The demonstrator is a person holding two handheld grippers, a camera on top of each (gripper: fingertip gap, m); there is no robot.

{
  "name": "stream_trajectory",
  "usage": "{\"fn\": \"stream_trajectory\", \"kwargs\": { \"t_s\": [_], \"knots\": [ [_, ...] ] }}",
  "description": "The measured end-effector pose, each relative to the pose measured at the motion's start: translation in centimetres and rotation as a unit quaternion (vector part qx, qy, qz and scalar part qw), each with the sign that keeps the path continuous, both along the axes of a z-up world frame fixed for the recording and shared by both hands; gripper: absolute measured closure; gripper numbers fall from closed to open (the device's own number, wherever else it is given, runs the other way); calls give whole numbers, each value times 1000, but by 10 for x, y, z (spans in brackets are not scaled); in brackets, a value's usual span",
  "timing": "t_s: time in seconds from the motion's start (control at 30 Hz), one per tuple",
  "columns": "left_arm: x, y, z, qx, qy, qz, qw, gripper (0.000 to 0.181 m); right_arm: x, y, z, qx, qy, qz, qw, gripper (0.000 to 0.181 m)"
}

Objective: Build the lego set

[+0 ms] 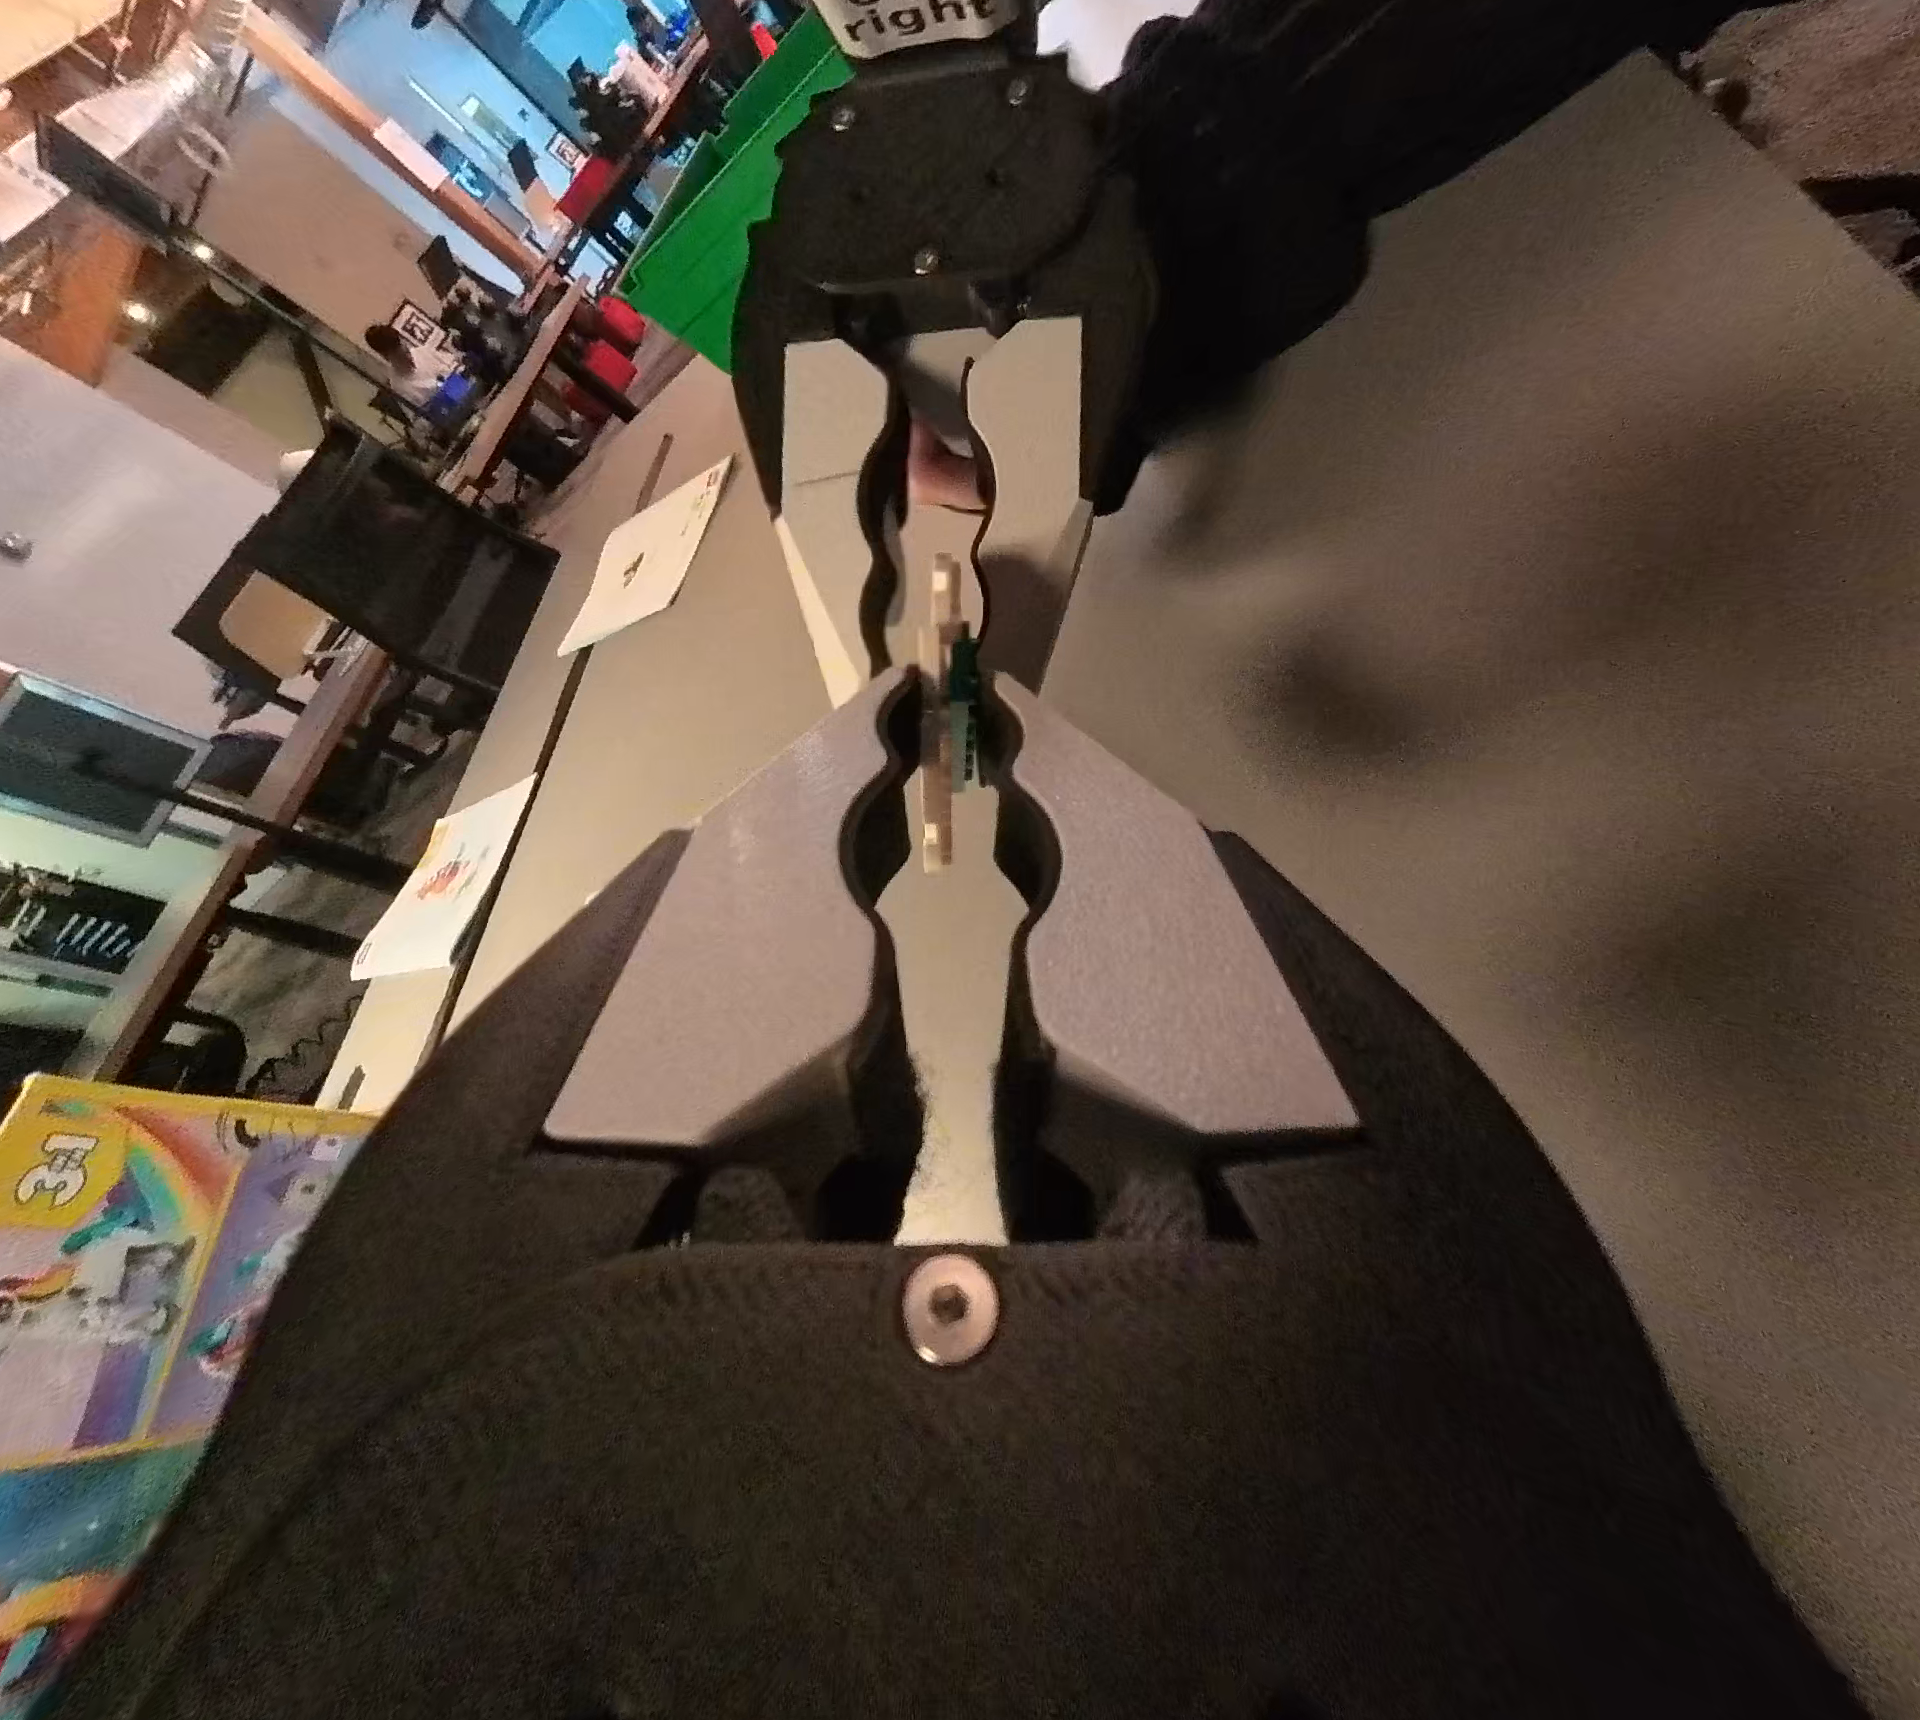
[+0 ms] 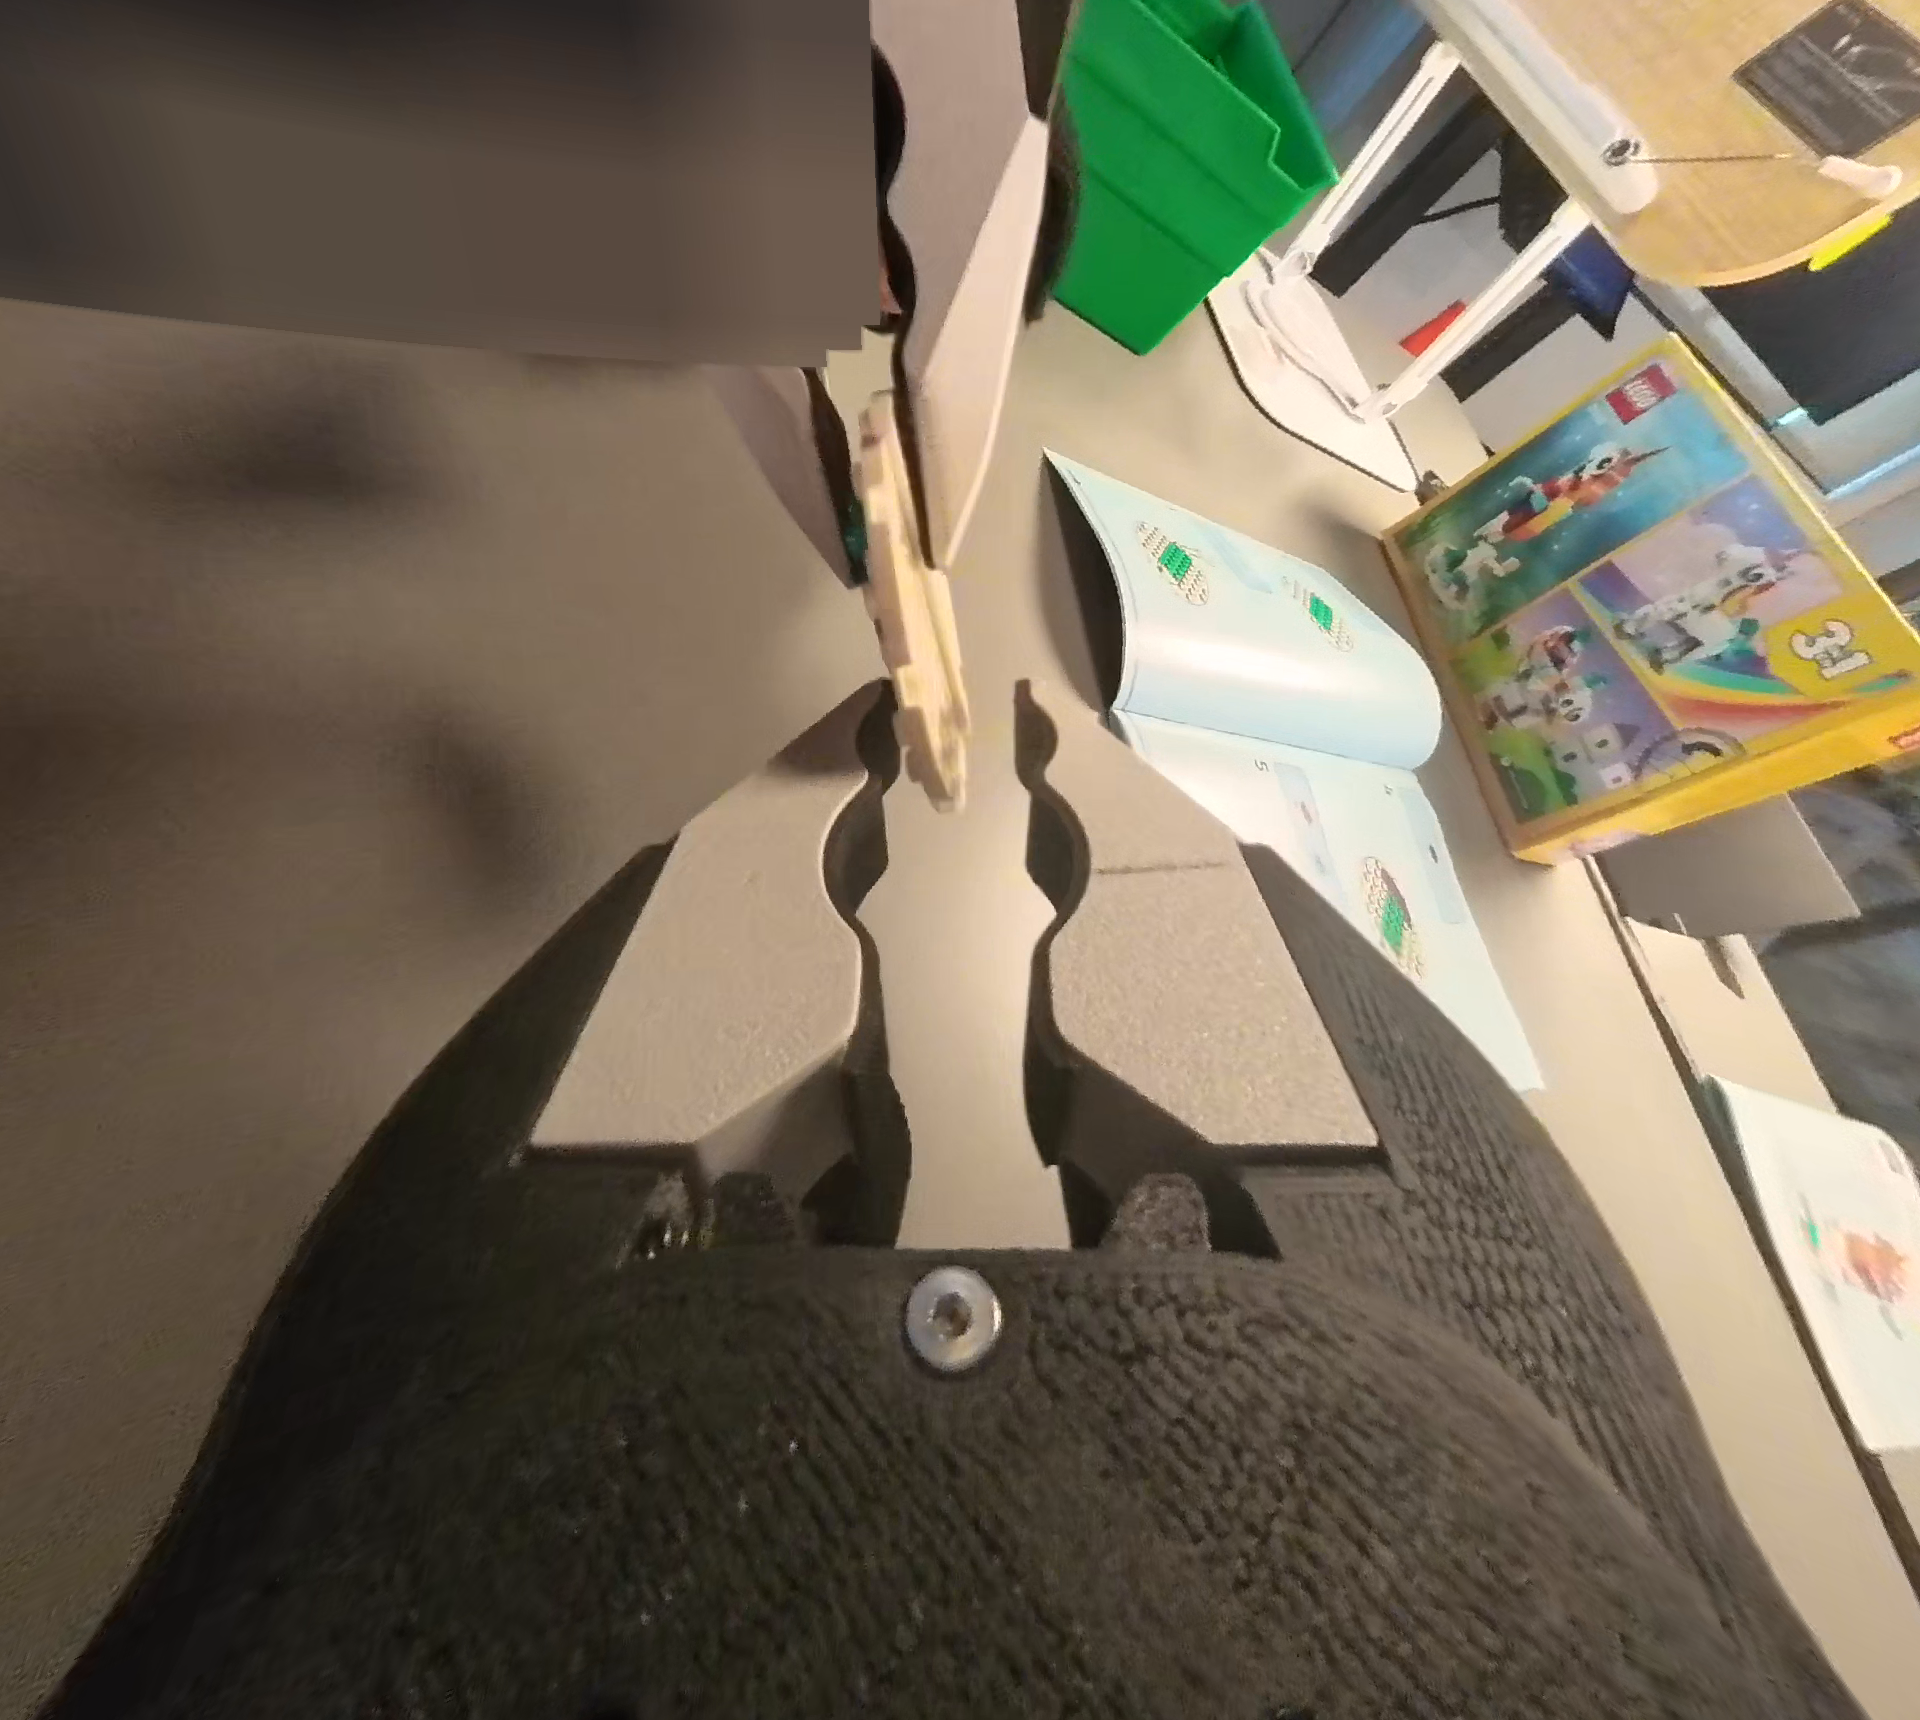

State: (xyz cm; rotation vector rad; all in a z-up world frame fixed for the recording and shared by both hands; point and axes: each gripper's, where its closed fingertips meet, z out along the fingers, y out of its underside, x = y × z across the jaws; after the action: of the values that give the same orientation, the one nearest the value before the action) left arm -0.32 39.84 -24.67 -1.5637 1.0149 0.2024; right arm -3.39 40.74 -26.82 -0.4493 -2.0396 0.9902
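Black tool housing with a central screw filled the lower part of both wrist views. At mid-frame in the left wrist view, the left tool was clamped on a tan lego plate held edge-on, with a small green piece attached to its right face. The right tool stood open, its jaws apart on either side of the plate's lower edge, the left jaw just beside it. At right of the right wrist view, an open instruction booklet lay on the grey counter, with the yellow lego box beyond it. Green bins sat at upper centre. A second booklet lay at the lower right edge.
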Motion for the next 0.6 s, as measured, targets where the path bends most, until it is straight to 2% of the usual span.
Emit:
{"fn": "stream_trajectory", "kwargs": {
  "t_s": [0.2, 0.4, 0.47, 0.6],
  "knots": [
    [5, -5, 1, 3, -6, -25, 1000, 173, 6, -8, -5, 32, 7, 29, 999, 173],
    [2, -8, 1, -11, -36, -30, 999, 171, 7, -11, -10, 36, -22, 28, 999, 174],
    [2, -9, 8, 11, -40, -31, 999, 160, 6, -9, -12, 39, -25, 24, 999, 174],
    [2, -11, 9, 0, -49, -34, 998, 161, 7, -9, -10, 31, -24, 25, 999, 174]
  ]
}}
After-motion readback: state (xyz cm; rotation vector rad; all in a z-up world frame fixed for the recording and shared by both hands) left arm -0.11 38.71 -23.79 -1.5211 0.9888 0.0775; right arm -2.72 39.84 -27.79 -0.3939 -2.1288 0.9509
